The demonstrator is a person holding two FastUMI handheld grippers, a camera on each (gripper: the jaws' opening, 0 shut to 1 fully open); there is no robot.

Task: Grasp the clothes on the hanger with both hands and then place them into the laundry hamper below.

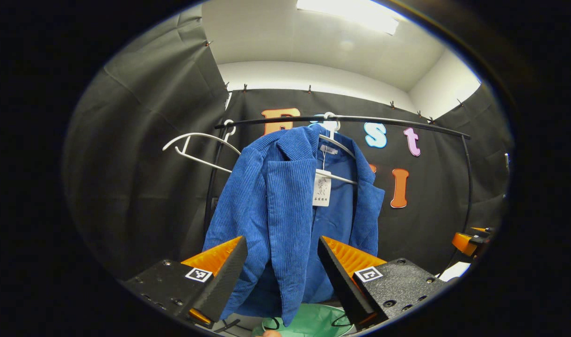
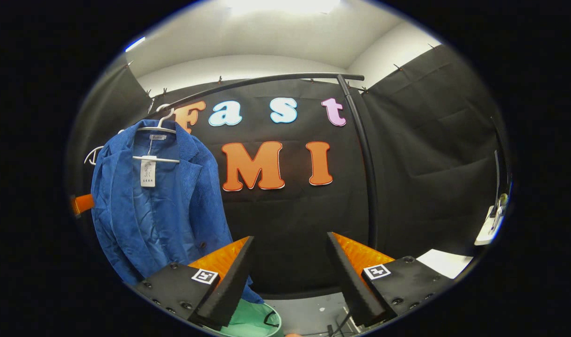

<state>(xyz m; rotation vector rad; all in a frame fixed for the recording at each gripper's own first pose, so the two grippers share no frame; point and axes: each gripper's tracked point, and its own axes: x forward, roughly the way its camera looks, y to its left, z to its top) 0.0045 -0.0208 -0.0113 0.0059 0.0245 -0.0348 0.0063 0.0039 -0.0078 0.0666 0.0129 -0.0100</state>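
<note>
Currently blue corduroy jacket (image 1: 285, 210) hangs on white hanger (image 1: 334, 142) above green hamper (image 1: 313, 323); left gripper (image 1: 283, 269) and right gripper (image 2: 290, 267) both spread wide, holding nothing.

Both views face the rail (image 1: 341, 120), sharing the blue jacket (image 1: 285, 206), left nearer

Hang tag (image 1: 321, 188) on blue jacket (image 1: 271, 206): print too small, unreadable.
</note>
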